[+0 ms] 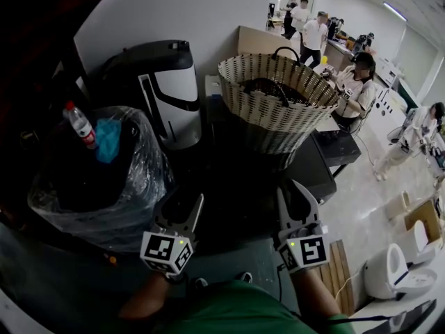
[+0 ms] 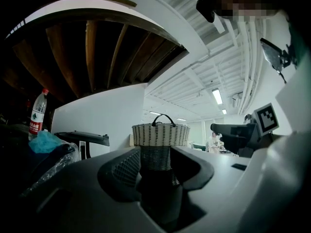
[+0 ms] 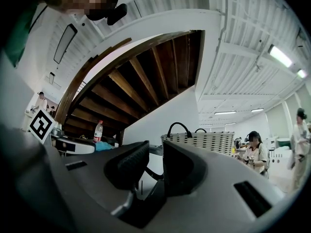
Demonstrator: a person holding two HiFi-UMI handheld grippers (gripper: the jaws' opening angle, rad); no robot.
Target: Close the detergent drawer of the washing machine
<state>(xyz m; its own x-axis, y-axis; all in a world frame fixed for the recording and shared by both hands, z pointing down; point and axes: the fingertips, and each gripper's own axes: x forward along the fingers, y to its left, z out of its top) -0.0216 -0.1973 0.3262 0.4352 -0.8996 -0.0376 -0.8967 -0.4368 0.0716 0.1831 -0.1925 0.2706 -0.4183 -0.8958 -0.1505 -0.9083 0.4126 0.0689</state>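
Note:
No detergent drawer can be made out in any view; the surface in front of me (image 1: 236, 186) is dark and without detail. My left gripper (image 1: 182, 202) (image 2: 155, 161) is held low at the left, jaws wide open and empty. The woven basket (image 2: 160, 134) shows between them, far off. My right gripper (image 1: 293, 193) (image 3: 155, 152) is level with it at the right. Its jaws stand a narrow gap apart with nothing between the pads. Neither gripper touches anything.
A woven basket (image 1: 278, 96) with a black handle stands on the dark surface ahead. At left is a plastic-lined bin (image 1: 97, 179) with a water bottle (image 1: 80, 125), behind it a black and white appliance (image 1: 167, 89). People sit and stand at back right (image 1: 354, 82). White objects (image 1: 396, 270) lie on the floor at right.

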